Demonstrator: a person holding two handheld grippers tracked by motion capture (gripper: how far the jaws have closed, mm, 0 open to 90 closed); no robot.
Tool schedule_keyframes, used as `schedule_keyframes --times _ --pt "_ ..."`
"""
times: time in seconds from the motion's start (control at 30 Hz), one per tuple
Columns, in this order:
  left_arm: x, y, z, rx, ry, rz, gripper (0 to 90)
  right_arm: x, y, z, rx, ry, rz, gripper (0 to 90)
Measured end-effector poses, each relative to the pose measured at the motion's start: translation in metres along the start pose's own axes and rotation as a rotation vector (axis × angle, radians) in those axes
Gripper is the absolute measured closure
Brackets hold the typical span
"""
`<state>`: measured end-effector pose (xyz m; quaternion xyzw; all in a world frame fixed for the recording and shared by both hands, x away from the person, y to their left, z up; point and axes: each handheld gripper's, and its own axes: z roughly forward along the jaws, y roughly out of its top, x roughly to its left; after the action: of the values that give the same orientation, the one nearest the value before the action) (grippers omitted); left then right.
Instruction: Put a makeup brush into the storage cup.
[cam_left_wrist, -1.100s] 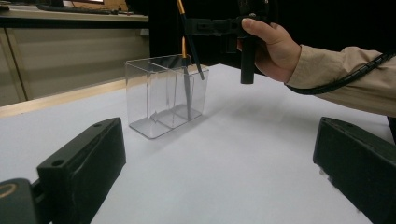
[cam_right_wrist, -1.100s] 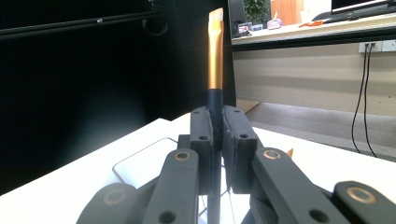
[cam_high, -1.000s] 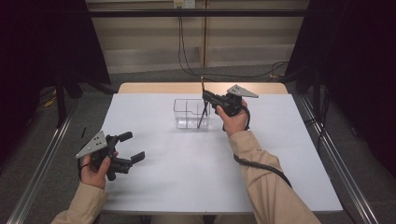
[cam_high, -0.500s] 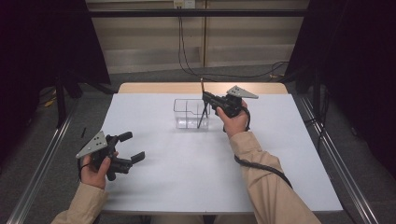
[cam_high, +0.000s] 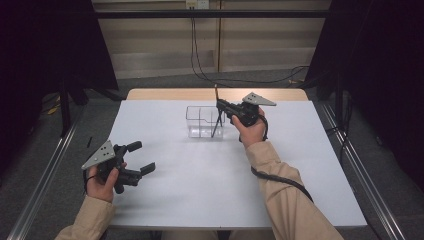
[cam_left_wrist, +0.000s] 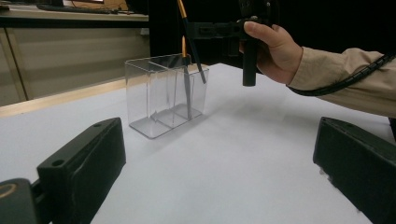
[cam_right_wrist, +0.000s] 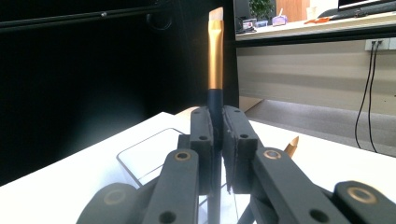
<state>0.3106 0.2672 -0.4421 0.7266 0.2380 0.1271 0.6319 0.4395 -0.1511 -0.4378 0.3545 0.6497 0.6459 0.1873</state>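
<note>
1. The big white table (cam_high: 200, 190) holds everything.
2. The clear plastic box with compartments (cam_high: 202, 121) sits near the table's 12 o'clock edge.
3. The left gripper (cam_high: 144, 157), at the table's 8 o'clock, has its jaws wide apart and holds nothing.
4. The right gripper (cam_high: 220, 105), at the box's 3 o'clock, is squeezed tight on the brush.
5. The thin dark brush with a gold band (cam_right_wrist: 215, 51) stands tilted, its lower end in the box.
6. Another brush (cam_left_wrist: 186, 74) stands inside the box.

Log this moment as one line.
right claw: shut on brush | brush: above clear organizer | left claw: open, empty
</note>
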Motion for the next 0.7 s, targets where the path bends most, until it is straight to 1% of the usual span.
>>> schedule_keyframes --times 0.33,0.4,0.43,0.5,0.7 --pt "0.0002 -0.0001 0.0002 0.002 0.0 -0.001 2.2 0.0001 -0.0015 -0.0013 0.008 0.001 0.0 83.3" --pt "0.0002 -0.0002 0.0002 0.003 0.001 0.0 2.2 0.0001 -0.0017 -0.0014 0.01 0.001 -0.007 83.3" --pt "0.0 -0.0002 0.0003 0.003 0.001 -0.001 2.2 0.0006 -0.002 -0.0019 0.013 0.004 0.002 83.3" --pt "0.0 -0.0002 0.0004 0.002 0.001 -0.003 2.3 0.0003 -0.0022 -0.0025 0.017 0.006 0.001 82.8" --pt "0.0 -0.0002 0.0006 0.003 0.001 -0.002 2.3 0.0004 -0.0003 -0.0053 0.009 0.005 -0.002 71.4"
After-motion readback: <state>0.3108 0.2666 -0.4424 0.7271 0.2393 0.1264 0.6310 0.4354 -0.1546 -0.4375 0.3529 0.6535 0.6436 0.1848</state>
